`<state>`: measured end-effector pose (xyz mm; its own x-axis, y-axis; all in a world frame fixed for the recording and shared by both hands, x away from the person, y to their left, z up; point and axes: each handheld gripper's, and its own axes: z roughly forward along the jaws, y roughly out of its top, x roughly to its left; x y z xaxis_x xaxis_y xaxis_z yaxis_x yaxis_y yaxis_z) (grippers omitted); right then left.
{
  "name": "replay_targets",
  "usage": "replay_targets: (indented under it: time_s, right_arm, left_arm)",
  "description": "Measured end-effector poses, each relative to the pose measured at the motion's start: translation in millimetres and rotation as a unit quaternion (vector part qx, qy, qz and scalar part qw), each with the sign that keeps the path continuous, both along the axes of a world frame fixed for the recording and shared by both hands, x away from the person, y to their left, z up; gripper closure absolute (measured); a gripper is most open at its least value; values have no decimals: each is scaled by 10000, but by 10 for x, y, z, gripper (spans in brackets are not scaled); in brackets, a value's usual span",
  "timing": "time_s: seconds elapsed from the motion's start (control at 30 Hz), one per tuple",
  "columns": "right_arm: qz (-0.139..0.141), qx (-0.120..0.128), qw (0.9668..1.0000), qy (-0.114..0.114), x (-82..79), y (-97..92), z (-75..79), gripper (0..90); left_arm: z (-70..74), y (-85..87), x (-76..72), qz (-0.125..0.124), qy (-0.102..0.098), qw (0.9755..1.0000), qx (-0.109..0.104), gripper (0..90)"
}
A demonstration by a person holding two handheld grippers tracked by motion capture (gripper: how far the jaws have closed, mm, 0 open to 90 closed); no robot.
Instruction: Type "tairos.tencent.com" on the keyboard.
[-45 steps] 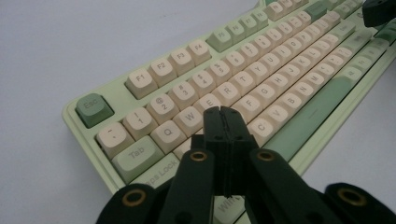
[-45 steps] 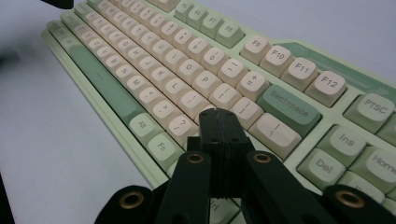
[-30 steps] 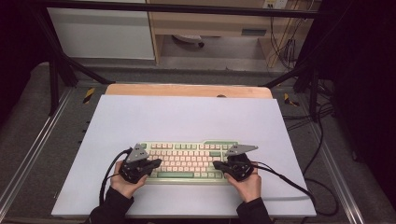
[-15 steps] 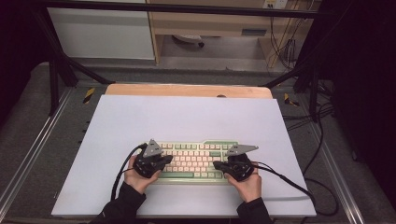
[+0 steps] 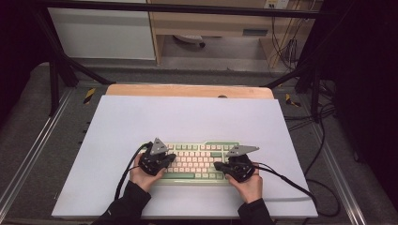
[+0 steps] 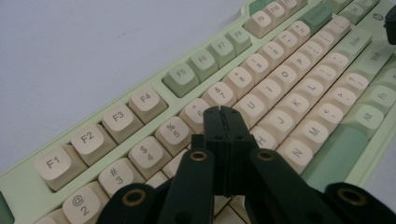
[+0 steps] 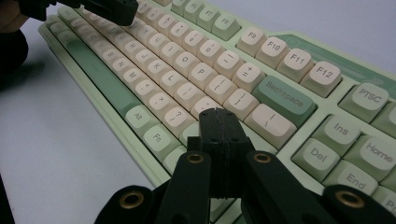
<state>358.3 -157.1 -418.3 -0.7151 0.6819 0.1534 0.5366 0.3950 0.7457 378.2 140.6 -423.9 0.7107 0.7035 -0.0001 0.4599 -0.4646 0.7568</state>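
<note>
Fingers of both grippers are pressed together with nothing between them. Nearest, two hands hold the left gripper (image 5: 170, 157) and right gripper (image 5: 219, 166) low over a pale green keyboard (image 5: 199, 159), which lies near the front middle of the white worktop (image 5: 187, 117). Beyond it, a wooden edge (image 5: 187, 91).
</note>
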Motion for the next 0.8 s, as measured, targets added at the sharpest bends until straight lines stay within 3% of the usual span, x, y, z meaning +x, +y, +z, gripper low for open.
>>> replay_targets:
  time_s: [0.43,0.8]
  right_arm:
    - [-15,16,10000,-8,-10,-7,16,900]
    - [11,17,10000,-36,-13,-14,20,900]
  left_arm:
    - [-56,3,17,-31,34,10000,36,900]
    - [-10,38,-31,-81,5,10000,9,900]
